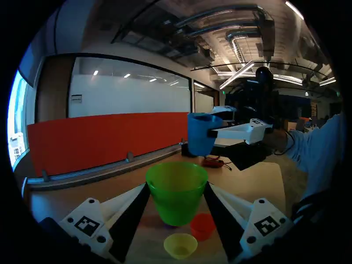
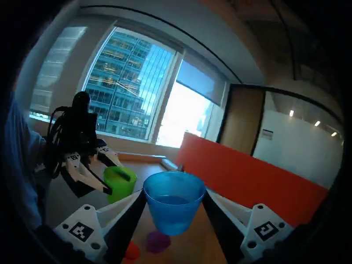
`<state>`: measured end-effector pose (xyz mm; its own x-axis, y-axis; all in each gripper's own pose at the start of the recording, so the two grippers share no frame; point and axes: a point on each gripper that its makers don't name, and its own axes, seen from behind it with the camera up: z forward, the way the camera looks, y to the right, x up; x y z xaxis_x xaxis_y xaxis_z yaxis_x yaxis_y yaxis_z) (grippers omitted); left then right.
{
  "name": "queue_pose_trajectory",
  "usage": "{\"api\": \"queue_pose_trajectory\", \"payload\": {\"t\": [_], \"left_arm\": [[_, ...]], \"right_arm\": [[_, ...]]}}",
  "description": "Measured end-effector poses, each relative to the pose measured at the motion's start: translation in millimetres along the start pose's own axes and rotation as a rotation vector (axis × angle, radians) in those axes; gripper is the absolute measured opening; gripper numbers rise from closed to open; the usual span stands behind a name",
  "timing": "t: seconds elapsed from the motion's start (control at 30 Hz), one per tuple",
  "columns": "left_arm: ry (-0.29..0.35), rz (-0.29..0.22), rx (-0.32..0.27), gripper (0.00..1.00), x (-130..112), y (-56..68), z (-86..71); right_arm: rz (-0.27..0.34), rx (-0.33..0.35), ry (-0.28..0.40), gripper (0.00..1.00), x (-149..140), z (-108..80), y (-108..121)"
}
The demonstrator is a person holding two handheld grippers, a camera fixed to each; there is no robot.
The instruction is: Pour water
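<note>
In the left gripper view, my left gripper (image 1: 177, 198) is shut on a green cup (image 1: 177, 191), held upright above the wooden table (image 1: 246, 176). Farther off, the other gripper holds a blue cup (image 1: 200, 133) higher up and to the right. In the right gripper view, my right gripper (image 2: 174, 209) is shut on that blue cup (image 2: 174, 207), upright, with water showing inside. The green cup (image 2: 119, 181) sits in the left gripper (image 2: 110, 187) at the left, lower than the blue cup's rim.
Below the green cup lie a small red cup (image 1: 202, 225) and a small yellow cup (image 1: 180, 245). A purple cup (image 2: 157, 241) sits on the table under the blue one. An orange partition (image 1: 105, 138) and a person's blue sleeve (image 1: 319, 149) border the space.
</note>
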<state>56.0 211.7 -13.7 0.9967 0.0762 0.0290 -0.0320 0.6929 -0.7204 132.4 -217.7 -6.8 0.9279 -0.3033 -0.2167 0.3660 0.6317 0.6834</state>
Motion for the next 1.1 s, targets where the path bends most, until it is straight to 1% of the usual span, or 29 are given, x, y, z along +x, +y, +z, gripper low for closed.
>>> {"api": "queue_pose_trajectory", "payload": {"t": [0.17, 0.4, 0.67, 0.93, 1.1], "left_arm": [[0.001, -0.005, -0.008, 0.86, -2, 3.1, 2.7], [0.000, -0.007, -0.024, 0.85, -3, 10.7, 6.1], [0.003, -0.005, -0.039, 0.86, 1, 15.9, 6.9], [0.006, 0.000, -0.047, 0.86, 3, 19.3, 8.3], [0.004, 0.003, -0.051, 0.86, 3, 20.4, 9.6]], "right_arm": [[-0.084, -0.003, 0.010, 0.91, 13, 5.2, 1], [-0.181, -0.001, 0.023, 0.91, 30, 14.5, 1], [-0.285, -0.010, 0.038, 0.91, 49, 23.7, 6], [-0.382, -0.011, 0.041, 0.91, 58, 31.3, 7], [-0.454, -0.018, 0.045, 0.91, 64, 36.2, 10]]}}
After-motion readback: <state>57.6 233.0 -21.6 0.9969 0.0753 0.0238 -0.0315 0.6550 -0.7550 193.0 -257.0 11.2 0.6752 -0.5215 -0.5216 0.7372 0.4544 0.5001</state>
